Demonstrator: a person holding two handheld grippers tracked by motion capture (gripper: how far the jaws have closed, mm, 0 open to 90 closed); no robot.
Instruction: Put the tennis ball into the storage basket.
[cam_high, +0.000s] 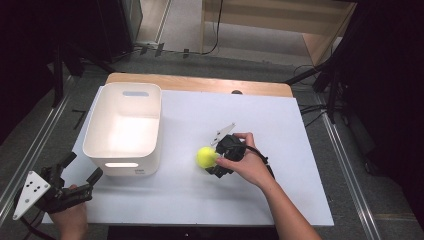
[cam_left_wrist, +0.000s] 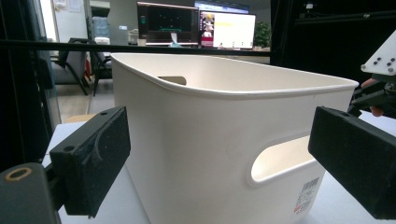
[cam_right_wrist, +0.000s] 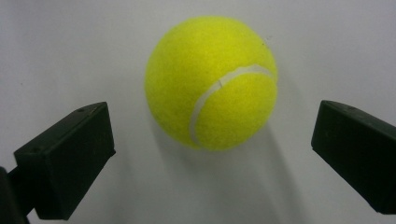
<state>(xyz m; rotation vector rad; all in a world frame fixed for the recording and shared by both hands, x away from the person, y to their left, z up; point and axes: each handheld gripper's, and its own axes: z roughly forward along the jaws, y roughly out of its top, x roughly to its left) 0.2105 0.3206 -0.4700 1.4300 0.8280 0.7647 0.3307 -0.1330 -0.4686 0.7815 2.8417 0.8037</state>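
Note:
A yellow tennis ball (cam_high: 205, 156) lies on the white table sheet (cam_high: 200, 200), right of a white plastic bin (cam_high: 150, 150). My right gripper (cam_high: 214, 161) is held over the ball from the right, open. In the right gripper view the ball (cam_right_wrist: 211, 84) rests on the sheet just ahead of the gap between the two black jaws, touching neither, and the right gripper (cam_right_wrist: 210, 158) is wide open. My left gripper (cam_high: 82, 167) hovers open off the table's front left corner. It points at the bin's near wall (cam_left_wrist: 210, 140), and the left gripper (cam_left_wrist: 223, 163) holds nothing.
The bin looks empty and has handle slots in its end walls. The table's wooden far edge (cam_high: 200, 83) borders the sheet. Black stands and cables ring the table. In the left gripper view the other gripper (cam_left_wrist: 378, 93) shows beyond the bin, and monitors (cam_left_wrist: 196, 23) stand far behind.

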